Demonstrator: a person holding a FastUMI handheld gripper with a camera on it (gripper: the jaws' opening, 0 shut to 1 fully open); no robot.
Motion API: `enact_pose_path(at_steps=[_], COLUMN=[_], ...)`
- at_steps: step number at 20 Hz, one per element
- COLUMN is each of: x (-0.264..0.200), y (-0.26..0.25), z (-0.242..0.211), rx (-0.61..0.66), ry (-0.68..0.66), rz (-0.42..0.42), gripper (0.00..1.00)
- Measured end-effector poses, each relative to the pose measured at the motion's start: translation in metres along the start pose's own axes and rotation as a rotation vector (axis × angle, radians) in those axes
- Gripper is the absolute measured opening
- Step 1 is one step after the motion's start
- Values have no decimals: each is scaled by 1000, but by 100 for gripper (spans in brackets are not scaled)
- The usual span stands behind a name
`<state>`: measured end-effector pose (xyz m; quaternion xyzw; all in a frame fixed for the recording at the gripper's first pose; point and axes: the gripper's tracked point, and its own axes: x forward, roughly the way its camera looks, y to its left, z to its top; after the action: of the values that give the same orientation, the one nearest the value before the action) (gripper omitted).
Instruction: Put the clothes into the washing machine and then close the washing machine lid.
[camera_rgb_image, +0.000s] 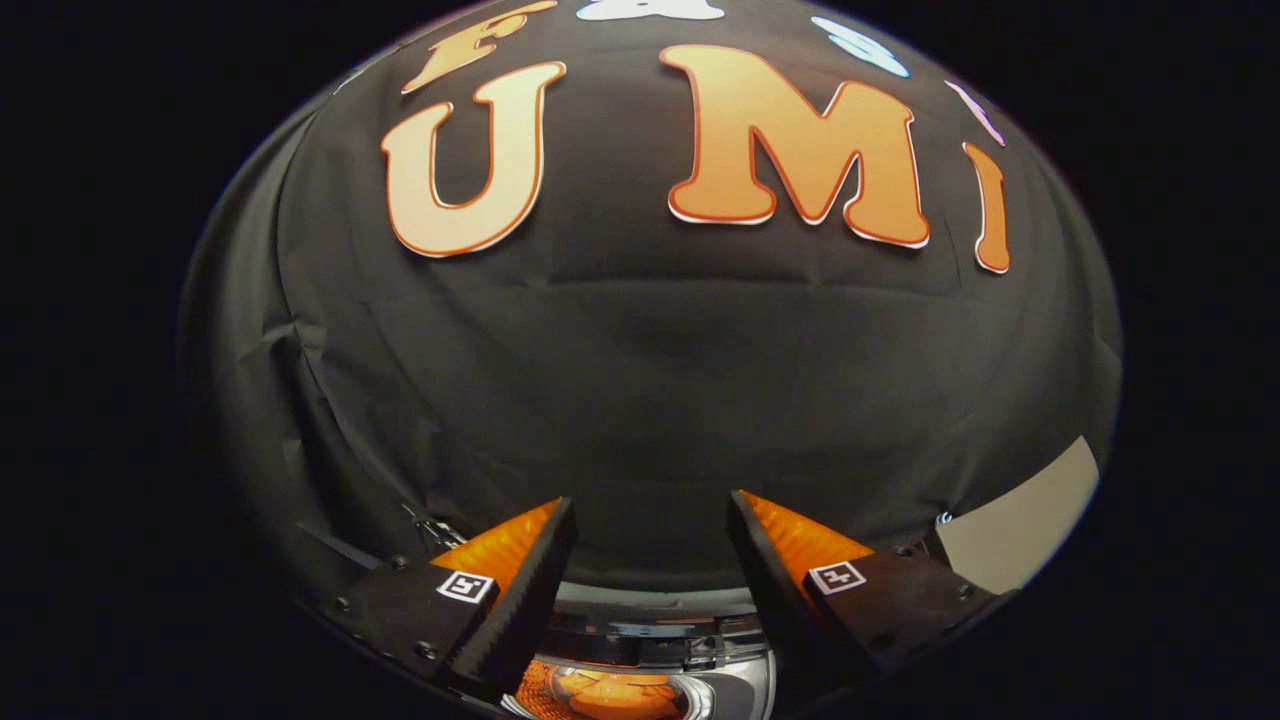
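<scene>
My gripper (650, 525) is open, with a wide gap between its two fingers and nothing held in it. Low down between the fingers I see part of the washing machine (655, 625): a shiny curved rim and a glossy round lid (610, 695) that reflects orange shapes. Whether the lid is shut I cannot tell from this angle. The fingers point mostly at the dark cloth wall beyond the machine.
The booth's black cloth wall (640, 380) rises close ahead, wrinkled toward the left. A pale grey flat panel (1020, 520) shows just beyond the right finger, at the foot of the wall.
</scene>
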<state>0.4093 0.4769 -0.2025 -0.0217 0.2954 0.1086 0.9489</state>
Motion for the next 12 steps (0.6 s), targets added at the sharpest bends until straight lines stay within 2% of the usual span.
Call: enact_pose_path(at_steps=[2,3,12], x=[5,4,-18], y=[0,0,-6], z=[-17,-10,-17], rx=[5,21,28], ry=[36,-11,-90], rz=[-5,-5,5], gripper=[98,98,99])
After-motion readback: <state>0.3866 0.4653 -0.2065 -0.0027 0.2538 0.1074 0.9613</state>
